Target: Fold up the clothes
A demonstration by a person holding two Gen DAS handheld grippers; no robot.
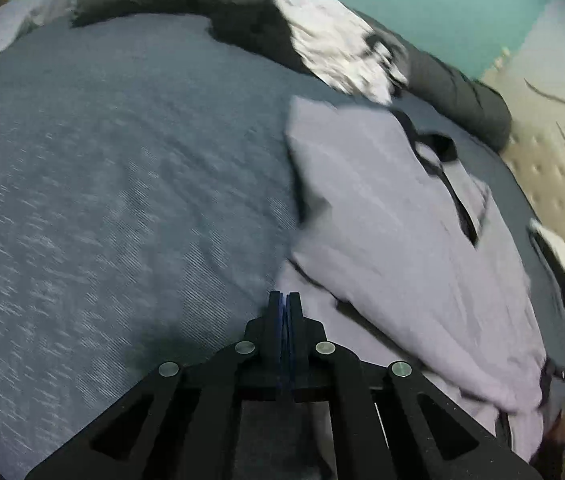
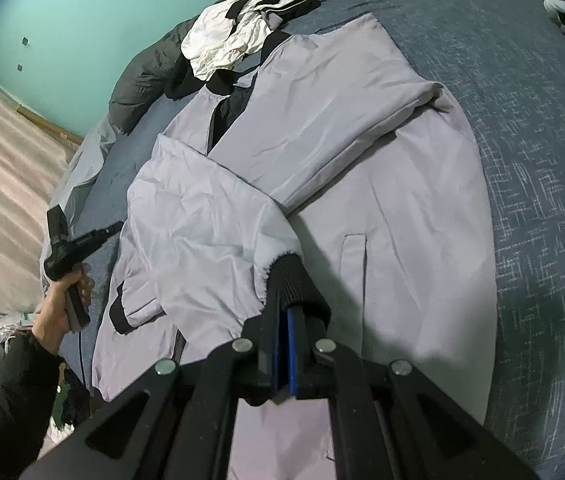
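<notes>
While the lilac jacket [image 2: 382, 184] lies spread on the blue bedspread [image 2: 542, 160], I clamp the right gripper [image 2: 286, 312] on its black ribbed cuff [image 2: 288, 276], sleeve trailing to 11 o'clock. The left gripper [image 1: 284, 300] is closed and empty. Next: I lay the sleeve across the body toward 1 o'clock, then release.

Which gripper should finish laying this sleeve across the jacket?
Right. The right gripper is shut on the black ribbed cuff of the pale lilac jacket; the left gripper is shut, empty, above the blue bedspread.

One jacket [image 2: 362, 168], two grippers [image 2: 287, 316]
</notes>
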